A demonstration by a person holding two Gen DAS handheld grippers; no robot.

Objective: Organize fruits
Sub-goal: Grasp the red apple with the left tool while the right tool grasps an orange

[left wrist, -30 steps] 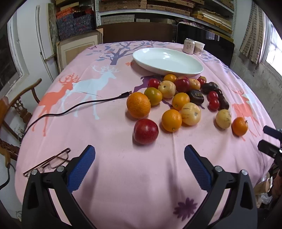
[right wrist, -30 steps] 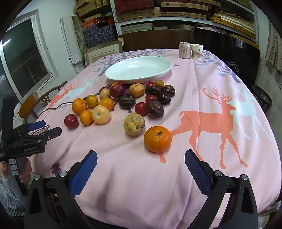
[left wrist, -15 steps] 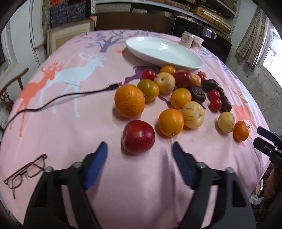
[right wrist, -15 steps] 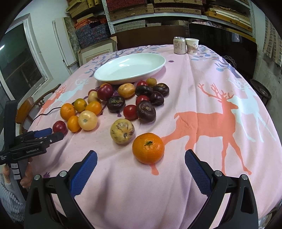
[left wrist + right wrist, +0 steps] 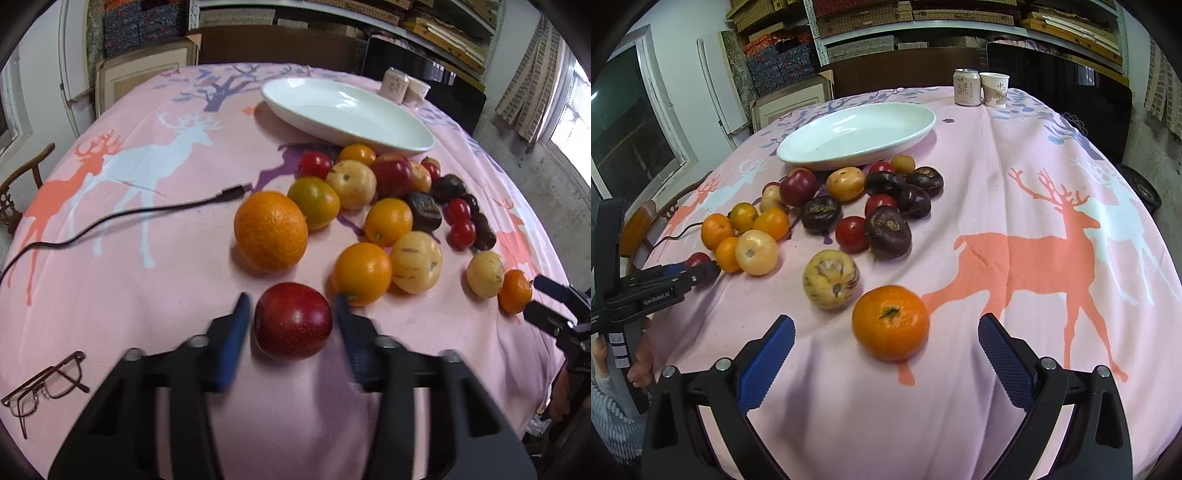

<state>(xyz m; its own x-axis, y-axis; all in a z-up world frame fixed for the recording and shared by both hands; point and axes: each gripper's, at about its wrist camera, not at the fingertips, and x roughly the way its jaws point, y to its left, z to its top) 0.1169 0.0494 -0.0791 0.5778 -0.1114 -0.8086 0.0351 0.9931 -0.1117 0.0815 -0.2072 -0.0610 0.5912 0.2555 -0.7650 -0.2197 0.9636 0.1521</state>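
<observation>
Left tongs (image 5: 293, 314) closing around apple (image 5: 293, 320), grip unconfirmed; right tongs (image 5: 886, 343) released; plate (image 5: 912, 134) empty, all fruit unsorted.

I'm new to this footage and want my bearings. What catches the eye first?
A heap of mixed fruit on a pink deer-print tablecloth, just in front of an empty white dish. The left gripper has its jaws either side of a red apple; the right gripper waits open by an orange.
</observation>
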